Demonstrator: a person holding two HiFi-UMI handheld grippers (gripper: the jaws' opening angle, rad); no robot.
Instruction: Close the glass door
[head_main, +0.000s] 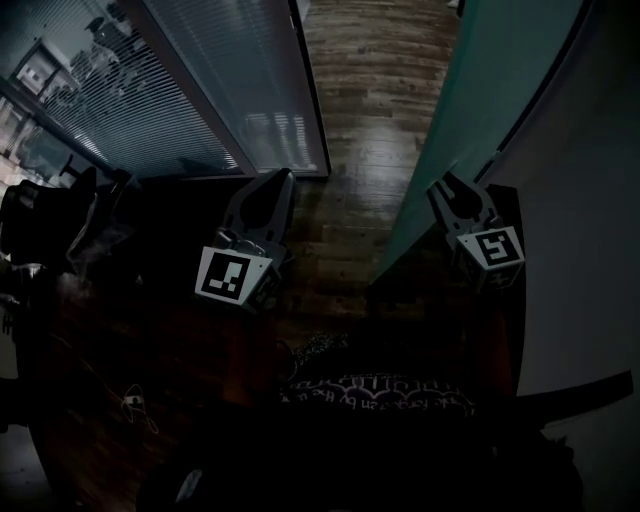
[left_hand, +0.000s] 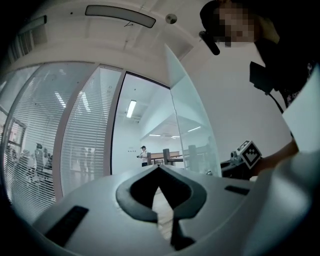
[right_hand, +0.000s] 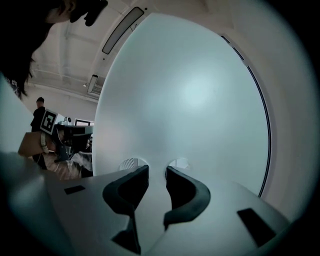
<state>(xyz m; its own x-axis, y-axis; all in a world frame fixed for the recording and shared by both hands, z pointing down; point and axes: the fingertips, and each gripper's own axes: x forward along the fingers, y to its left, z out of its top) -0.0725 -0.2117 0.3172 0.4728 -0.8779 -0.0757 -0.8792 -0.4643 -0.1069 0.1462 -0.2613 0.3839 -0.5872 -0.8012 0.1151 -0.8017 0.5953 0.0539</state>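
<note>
The glass door (head_main: 480, 110) is a frosted teal pane that stands ajar on the right of the head view. It fills the right gripper view as a pale sheet (right_hand: 185, 100), with its free edge on the left. My right gripper (head_main: 452, 188) points straight at the door's face, close to it. Its jaws stand apart around an empty gap (right_hand: 157, 172), and contact with the glass cannot be made out. My left gripper (head_main: 272, 192) hangs over the floor left of the door. It aims at the open doorway (left_hand: 145, 125), and its tips (left_hand: 158, 167) meet with nothing between them.
A glass partition with blinds (head_main: 150, 90) runs along the left, and wooden floor (head_main: 370, 100) leads through the gap. A white wall (head_main: 590, 250) lies right of the door. A person (left_hand: 144, 155) stands far off beyond the doorway, near some wooden posts (left_hand: 170, 156).
</note>
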